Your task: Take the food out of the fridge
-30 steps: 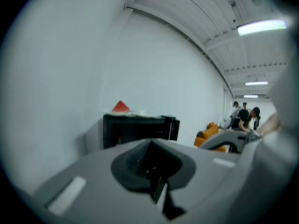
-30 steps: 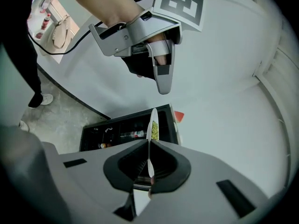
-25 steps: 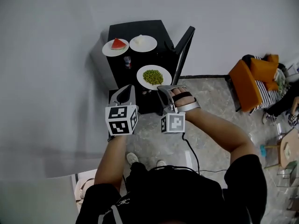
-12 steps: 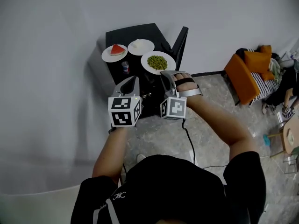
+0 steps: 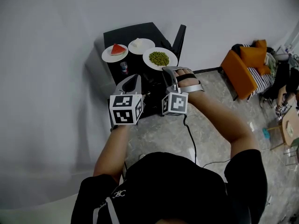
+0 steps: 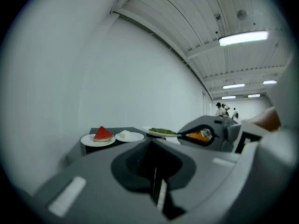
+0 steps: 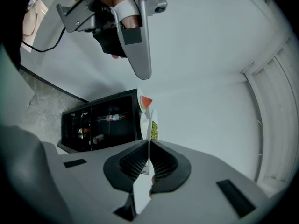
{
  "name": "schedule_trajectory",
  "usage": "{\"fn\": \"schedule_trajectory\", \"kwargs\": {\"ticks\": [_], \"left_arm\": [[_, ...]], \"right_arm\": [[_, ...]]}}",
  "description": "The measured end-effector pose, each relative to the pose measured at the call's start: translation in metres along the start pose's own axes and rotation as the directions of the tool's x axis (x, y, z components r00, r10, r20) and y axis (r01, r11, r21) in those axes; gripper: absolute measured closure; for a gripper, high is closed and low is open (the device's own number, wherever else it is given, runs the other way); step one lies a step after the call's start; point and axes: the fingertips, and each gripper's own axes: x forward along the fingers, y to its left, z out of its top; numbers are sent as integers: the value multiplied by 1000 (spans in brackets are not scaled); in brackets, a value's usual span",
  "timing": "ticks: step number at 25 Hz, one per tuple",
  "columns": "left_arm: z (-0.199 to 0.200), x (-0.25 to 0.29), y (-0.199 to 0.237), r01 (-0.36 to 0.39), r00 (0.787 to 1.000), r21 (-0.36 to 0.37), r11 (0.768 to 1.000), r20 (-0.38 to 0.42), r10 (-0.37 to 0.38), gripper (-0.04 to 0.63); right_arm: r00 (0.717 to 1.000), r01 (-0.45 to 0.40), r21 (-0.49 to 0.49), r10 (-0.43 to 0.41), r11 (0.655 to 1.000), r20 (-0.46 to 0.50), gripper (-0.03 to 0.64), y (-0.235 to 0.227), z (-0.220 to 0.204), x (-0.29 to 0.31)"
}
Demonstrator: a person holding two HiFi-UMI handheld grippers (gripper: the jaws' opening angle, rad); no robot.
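A black mini fridge (image 5: 122, 35) stands open against the white wall. On its top sit a white plate with a watermelon wedge (image 5: 115, 52) and a white plate with a pale piece of food (image 5: 141, 46). My right gripper (image 5: 168, 70) is shut on the near rim of a white plate of green peas (image 5: 160, 59), which is at the top's right front edge beside the other two. In the right gripper view that plate (image 7: 152, 129) shows edge-on between the pads. My left gripper (image 5: 135, 78) hangs beside it, shut and holding nothing.
The fridge door (image 5: 179, 36) stands open to the right. Bottles and cans (image 7: 100, 121) lie on the shelves inside. An orange chair (image 5: 243, 69) and seated people are at the far right on the marble floor (image 5: 205, 106). A cable trails from my right gripper.
Both grippers have risen. The plate of peas went up with the right gripper from in front of the open fridge to the level of its top, next to the other plates.
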Motion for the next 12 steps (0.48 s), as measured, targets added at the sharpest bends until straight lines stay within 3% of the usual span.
{"fn": "schedule_trajectory", "kwargs": {"ticks": [12], "left_arm": [[-5,-1,20,28,1000,-15,999,-5,-28,597]], "right_arm": [[1000,5,-13,-6,1000,-23,604,0,18,7]]}}
